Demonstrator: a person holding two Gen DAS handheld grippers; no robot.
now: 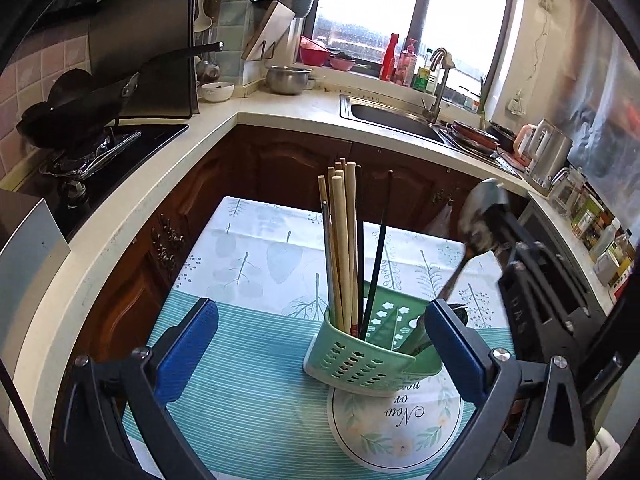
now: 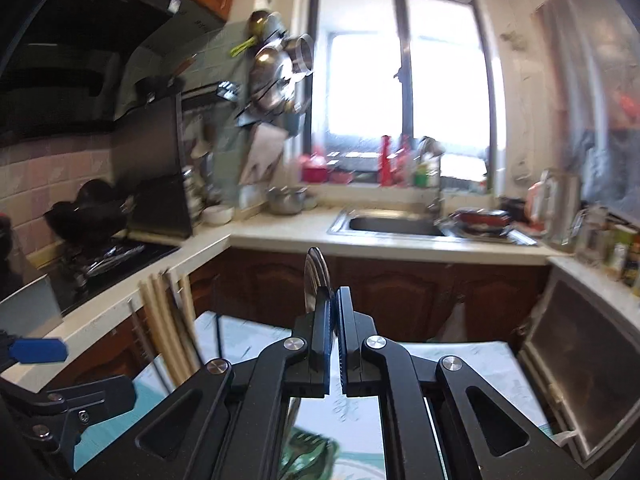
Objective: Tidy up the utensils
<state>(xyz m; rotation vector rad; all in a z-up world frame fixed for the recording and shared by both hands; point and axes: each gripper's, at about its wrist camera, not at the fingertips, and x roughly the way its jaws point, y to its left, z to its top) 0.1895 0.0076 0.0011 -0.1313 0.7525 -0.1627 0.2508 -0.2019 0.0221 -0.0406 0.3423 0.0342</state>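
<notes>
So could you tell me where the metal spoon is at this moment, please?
The spoon is clamped in the right gripper, bowl up, at the right of the left wrist view; its handle dips into the green utensil holder, right of the chopsticks.

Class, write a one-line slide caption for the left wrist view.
Open left gripper faces green plastic utensil caddy as right gripper lowers steel spoon.

The green caddy (image 1: 372, 344) is viewed closely from above at 5 o'clock, while the sink (image 1: 394, 116) (image 2: 394, 225) at 12 o'clock is shared by both views.
</notes>
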